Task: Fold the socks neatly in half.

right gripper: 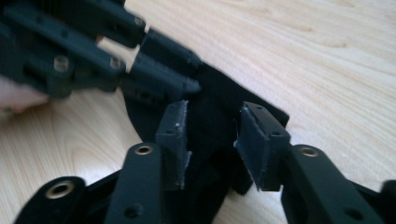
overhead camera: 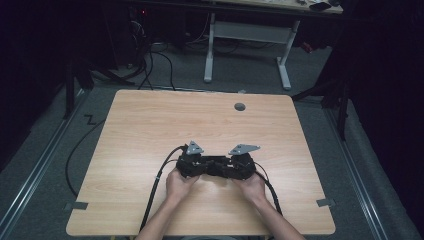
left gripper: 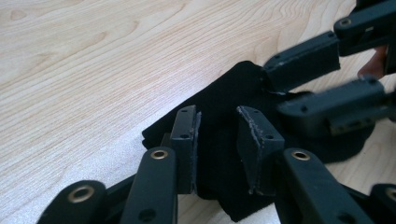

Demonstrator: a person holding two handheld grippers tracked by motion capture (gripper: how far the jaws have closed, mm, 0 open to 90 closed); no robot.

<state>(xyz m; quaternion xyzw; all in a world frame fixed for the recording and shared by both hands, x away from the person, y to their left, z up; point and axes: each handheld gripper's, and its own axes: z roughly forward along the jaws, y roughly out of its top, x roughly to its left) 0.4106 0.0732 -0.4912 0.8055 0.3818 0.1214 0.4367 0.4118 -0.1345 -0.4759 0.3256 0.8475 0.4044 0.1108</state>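
Black cloth (left gripper: 224, 135) is laid flat on the table (overhead camera: 150, 130), right between both grippers. The left gripper (left gripper: 217, 140) and right gripper (right gripper: 210, 140) are held apart over it, from opposite sides.

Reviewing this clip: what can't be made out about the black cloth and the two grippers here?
- Black cloth: what it is; jaws cover parts in both gripper views, too small and dark in the high view.
- Left gripper: jaws apart astride the cloth; contact unclear.
- Right gripper: same.
- Cloth's near edge: cut off at the frame bottom.
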